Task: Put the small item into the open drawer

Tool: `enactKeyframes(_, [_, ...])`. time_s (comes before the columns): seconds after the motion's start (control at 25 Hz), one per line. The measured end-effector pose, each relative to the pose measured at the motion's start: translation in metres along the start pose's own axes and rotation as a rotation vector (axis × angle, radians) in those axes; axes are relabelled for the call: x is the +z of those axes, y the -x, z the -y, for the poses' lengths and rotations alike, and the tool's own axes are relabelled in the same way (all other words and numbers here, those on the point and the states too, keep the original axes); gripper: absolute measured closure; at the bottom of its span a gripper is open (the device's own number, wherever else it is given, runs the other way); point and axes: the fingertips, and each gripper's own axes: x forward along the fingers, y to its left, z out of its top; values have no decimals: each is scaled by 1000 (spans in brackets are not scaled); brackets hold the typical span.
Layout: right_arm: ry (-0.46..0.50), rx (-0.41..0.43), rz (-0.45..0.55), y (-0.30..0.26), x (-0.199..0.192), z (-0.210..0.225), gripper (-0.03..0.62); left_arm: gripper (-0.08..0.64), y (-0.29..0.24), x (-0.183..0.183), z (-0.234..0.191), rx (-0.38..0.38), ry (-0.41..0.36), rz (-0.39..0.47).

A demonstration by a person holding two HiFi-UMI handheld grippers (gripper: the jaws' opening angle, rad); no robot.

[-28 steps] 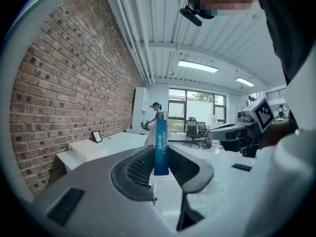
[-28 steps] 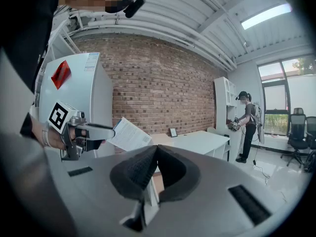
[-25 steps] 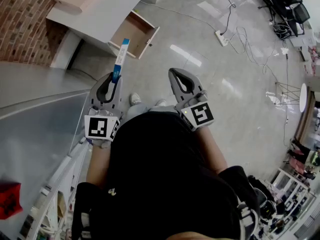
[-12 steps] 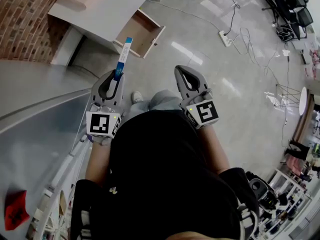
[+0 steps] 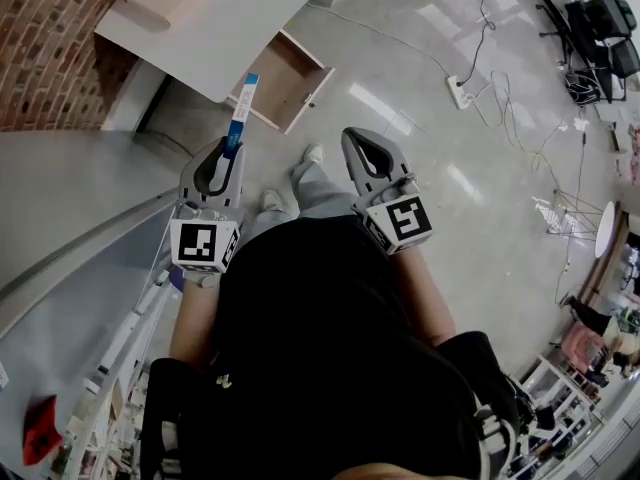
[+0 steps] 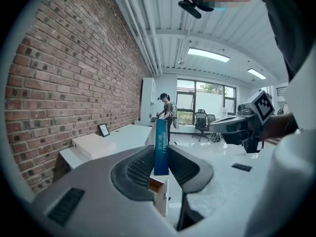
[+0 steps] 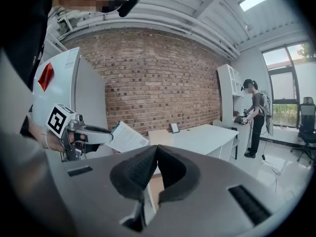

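Note:
My left gripper (image 5: 230,148) is shut on a slim blue and white box (image 5: 241,109), which sticks up past the jaws toward the white desk (image 5: 225,23). In the left gripper view the blue box (image 6: 160,147) stands upright, pinched between the two dark pads. The desk's open wooden drawer (image 5: 283,80) juts out over the floor, just beyond the box tip in the head view. My right gripper (image 5: 363,148) hangs beside the left one, shut with nothing in it; its jaws (image 7: 155,154) meet at the tips.
A brick wall (image 5: 50,58) runs behind the desk. A grey table (image 5: 70,268) lies at my left with a red object (image 5: 38,442) on it. A power strip (image 5: 462,92) and cables lie on the shiny floor at right. A person (image 7: 254,117) stands far off.
Both grippers and the box have moved forward toward the desk; the open drawer now sits closer to the box tip. A foot has stepped forward.

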Motion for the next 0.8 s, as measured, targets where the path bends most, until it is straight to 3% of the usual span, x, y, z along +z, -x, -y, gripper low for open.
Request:
enactKeyframes(0.4, [-8,152,-24,-52,6,73,581,471,-87,-6,-6,119,-59,-151])
enactKeyframes(0.6, [-19,200,-43,-62,2,90,581,471,-122,-17,-9,137,-34,-207])
enactKeyframes(0.8, [-34,197,-81,-69,-9,104,580,471,-151,-43,-16,129,-24,-294])
